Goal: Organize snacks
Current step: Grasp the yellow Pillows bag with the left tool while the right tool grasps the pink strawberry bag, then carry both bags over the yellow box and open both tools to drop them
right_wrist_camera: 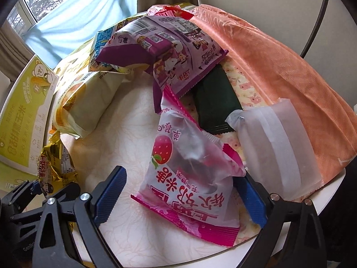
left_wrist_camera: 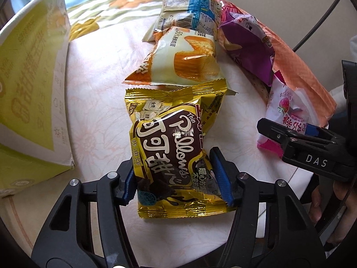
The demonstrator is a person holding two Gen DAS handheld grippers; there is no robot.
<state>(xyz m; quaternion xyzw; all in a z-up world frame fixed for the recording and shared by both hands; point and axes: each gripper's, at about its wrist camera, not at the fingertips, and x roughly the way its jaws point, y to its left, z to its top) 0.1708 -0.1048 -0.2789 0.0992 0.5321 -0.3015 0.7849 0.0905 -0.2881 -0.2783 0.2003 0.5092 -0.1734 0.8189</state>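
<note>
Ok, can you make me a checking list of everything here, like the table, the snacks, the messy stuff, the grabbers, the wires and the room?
Surface: round table under a pale patterned cloth.
Job's things: gold packet, cake packet, purple packet, pink strawberry packet, dark green packet, yellow-green box.
Clutter: orange cloth; translucent white pouch.
Grippers: left gripper shut on gold packet; right gripper open, astride pink strawberry packet.
Cables: black cable by wall.
Surroundings: window, curtains.
</note>
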